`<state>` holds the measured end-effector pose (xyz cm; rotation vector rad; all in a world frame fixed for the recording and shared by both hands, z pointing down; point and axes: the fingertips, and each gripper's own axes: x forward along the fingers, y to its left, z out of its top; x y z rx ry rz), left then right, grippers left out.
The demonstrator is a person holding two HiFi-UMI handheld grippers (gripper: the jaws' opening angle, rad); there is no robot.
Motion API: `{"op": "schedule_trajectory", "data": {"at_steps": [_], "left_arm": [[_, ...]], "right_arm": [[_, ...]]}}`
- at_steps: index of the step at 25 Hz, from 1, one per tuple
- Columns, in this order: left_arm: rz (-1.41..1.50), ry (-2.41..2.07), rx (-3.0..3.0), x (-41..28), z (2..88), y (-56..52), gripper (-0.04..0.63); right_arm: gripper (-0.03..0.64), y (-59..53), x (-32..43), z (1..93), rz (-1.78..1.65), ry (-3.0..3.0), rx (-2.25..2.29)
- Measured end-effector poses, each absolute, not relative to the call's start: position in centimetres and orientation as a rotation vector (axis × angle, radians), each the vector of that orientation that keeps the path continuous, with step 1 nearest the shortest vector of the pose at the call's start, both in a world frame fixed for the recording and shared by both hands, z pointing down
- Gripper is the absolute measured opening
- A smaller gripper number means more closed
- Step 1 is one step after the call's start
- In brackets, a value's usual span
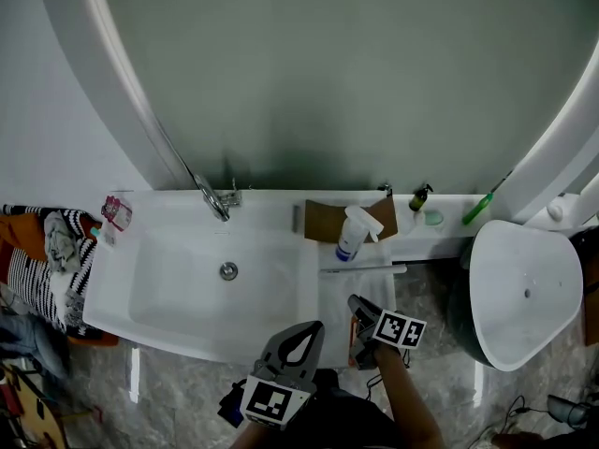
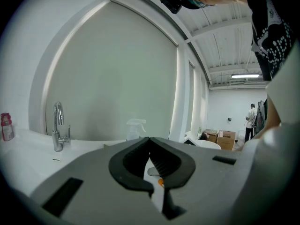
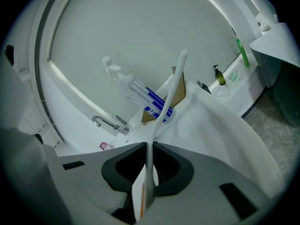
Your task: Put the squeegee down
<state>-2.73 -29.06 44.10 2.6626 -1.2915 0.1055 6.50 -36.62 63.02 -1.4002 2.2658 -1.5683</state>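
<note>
The squeegee is white, and its thin head (image 1: pixel 365 268) lies crosswise just above the white counter to the right of the sink basin (image 1: pixel 159 293). My right gripper (image 1: pixel 359 307) is shut on its handle. In the right gripper view the handle (image 3: pixel 168 93) runs from between the pads up towards the spray bottle (image 3: pixel 138 92), held in my right gripper (image 3: pixel 149 145). My left gripper (image 1: pixel 307 333) hovers over the basin's front right corner. In the left gripper view the tips of my left gripper (image 2: pixel 150 139) meet with nothing between them.
A spray bottle (image 1: pixel 351 235) and a brown cardboard piece (image 1: pixel 324 221) stand behind the squeegee. The faucet (image 1: pixel 214 198) is at the basin's back. A dark bottle (image 1: pixel 420 197) and a green brush (image 1: pixel 477 209) sit on the ledge. A white bowl (image 1: pixel 522 293) is at right, with clothes (image 1: pixel 42 251) at left.
</note>
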Motion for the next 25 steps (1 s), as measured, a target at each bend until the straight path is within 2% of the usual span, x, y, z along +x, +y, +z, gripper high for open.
{"op": "schedule_trajectory", "data": {"at_steps": [21, 25], "left_arm": [[0.114, -1.265, 2.643, -1.2, 44.8, -31.9, 0.005], [0.11, -1.26, 2.646, -1.1, 44.8, -31.8, 0.005]], "right_arm": [[0.055, -39.3, 7.9, 66.3, -1.566, 2.366, -1.485], [0.092, -39.3, 8.4, 66.3, -1.565, 2.372, -1.55]]}}
